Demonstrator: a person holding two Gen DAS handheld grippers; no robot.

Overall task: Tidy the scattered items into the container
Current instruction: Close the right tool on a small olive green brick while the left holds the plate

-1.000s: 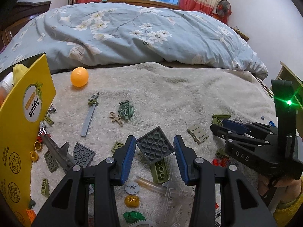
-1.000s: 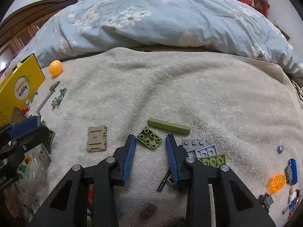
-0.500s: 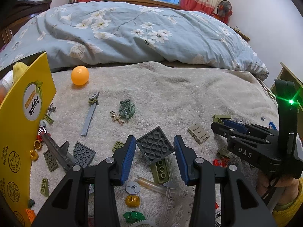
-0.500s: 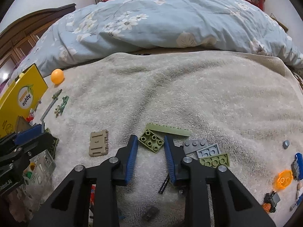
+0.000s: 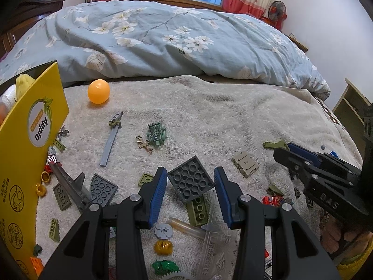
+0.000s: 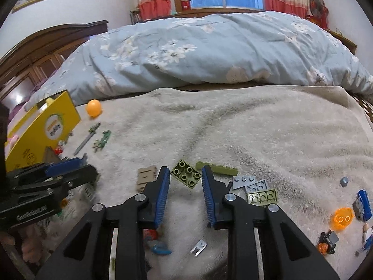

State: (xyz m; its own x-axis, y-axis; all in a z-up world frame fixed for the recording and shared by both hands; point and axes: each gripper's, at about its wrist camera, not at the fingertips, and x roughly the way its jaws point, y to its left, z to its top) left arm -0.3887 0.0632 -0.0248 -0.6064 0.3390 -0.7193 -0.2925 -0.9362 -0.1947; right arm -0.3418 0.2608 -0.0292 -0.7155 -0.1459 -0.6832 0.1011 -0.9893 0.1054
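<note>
My left gripper (image 5: 190, 170) is shut on a dark grey square plate (image 5: 190, 183), held tilted above an olive brick and clear parts on the beige towel. The yellow "Apple" box (image 5: 28, 151) stands open at the left, with a few small pieces along its foot. In the right wrist view my right gripper (image 6: 185, 168) is shut on an olive studded brick (image 6: 186, 174), held just above the towel. A long olive bar (image 6: 216, 168) lies behind it. The yellow box (image 6: 46, 135) sits far to the left of the right gripper.
An orange ball (image 5: 98, 91), a grey toy sword (image 5: 112, 140), a green figure (image 5: 156, 135) and a tan piece (image 5: 244, 164) lie on the towel (image 5: 209, 116). Grey and olive plates (image 6: 256, 186) and an orange translucent piece (image 6: 341, 218) lie to the right. A blue floral duvet (image 5: 174, 42) bounds the far side.
My right gripper closed onto the olive brick and rose with it, tipping its view upward. The left gripper and its grey plate stayed put.
</note>
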